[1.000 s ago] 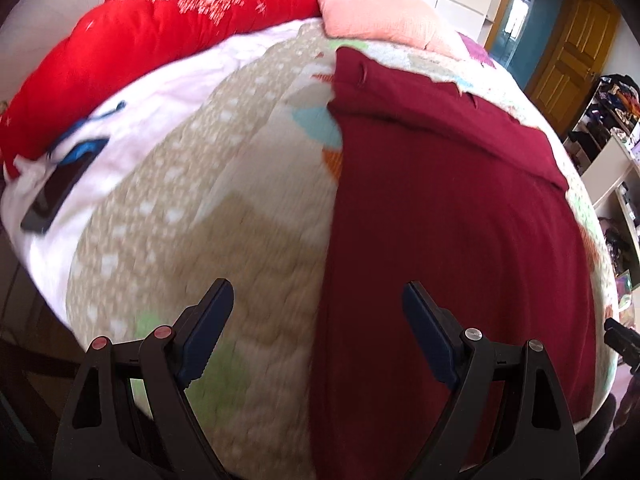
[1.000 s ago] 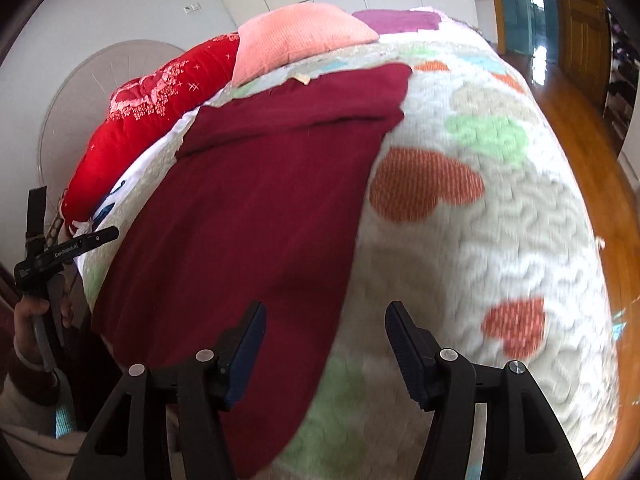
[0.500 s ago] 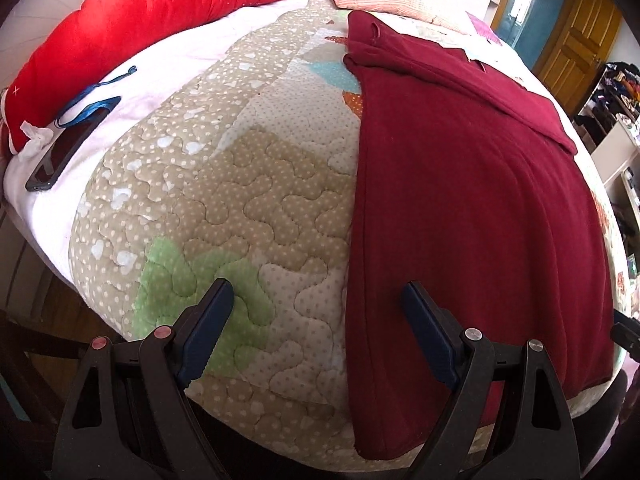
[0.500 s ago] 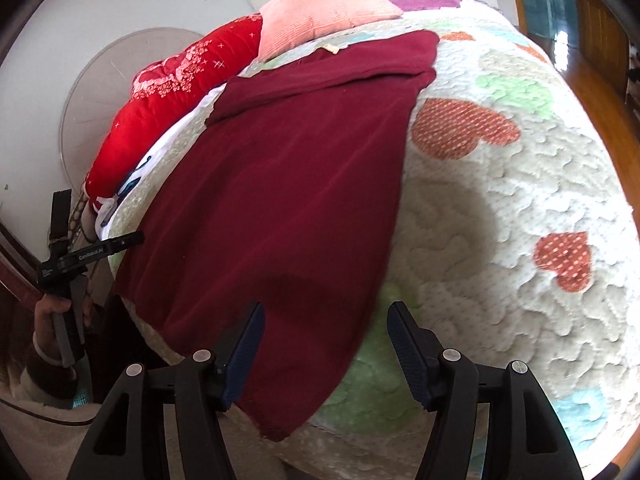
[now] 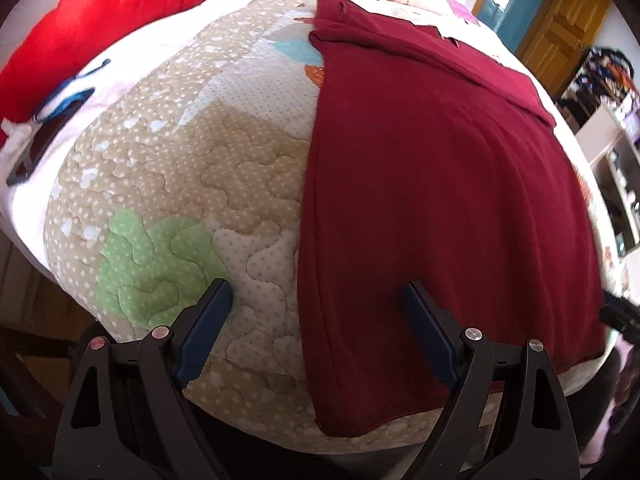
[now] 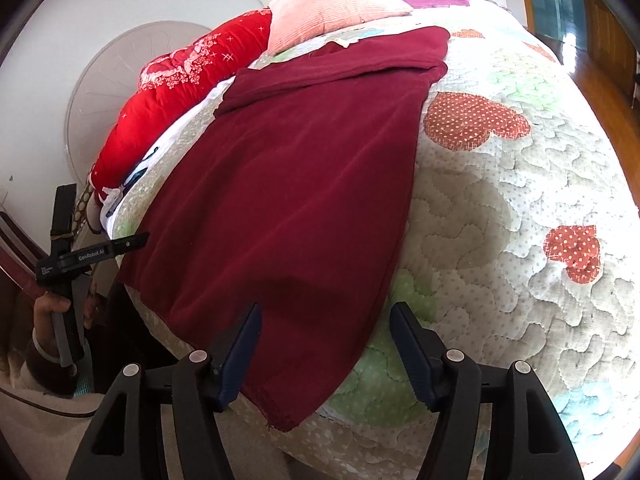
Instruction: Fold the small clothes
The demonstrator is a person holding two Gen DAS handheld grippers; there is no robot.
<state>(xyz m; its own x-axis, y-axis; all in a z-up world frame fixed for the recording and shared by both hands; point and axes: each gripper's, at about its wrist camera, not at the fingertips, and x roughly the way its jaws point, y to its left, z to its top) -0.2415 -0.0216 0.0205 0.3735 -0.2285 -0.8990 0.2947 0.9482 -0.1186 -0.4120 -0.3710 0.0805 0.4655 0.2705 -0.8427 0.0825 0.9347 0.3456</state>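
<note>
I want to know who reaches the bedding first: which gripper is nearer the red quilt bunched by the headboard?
Left. The left gripper hovers open over the garment's edge on the red quilt's side. The right gripper, jaws opening, straddles the garment's opposite near corner.

Both grippers (right gripper (image 6: 326, 344) opening) have dropped toward the maroon garment (image 5: 440, 184).

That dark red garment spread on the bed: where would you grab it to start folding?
Probably by the two near hem corners of the dark red garment, approaching from the bed's foot: the hem overhangs the quilt edge, loose under the open left gripper and opening right gripper.
</note>
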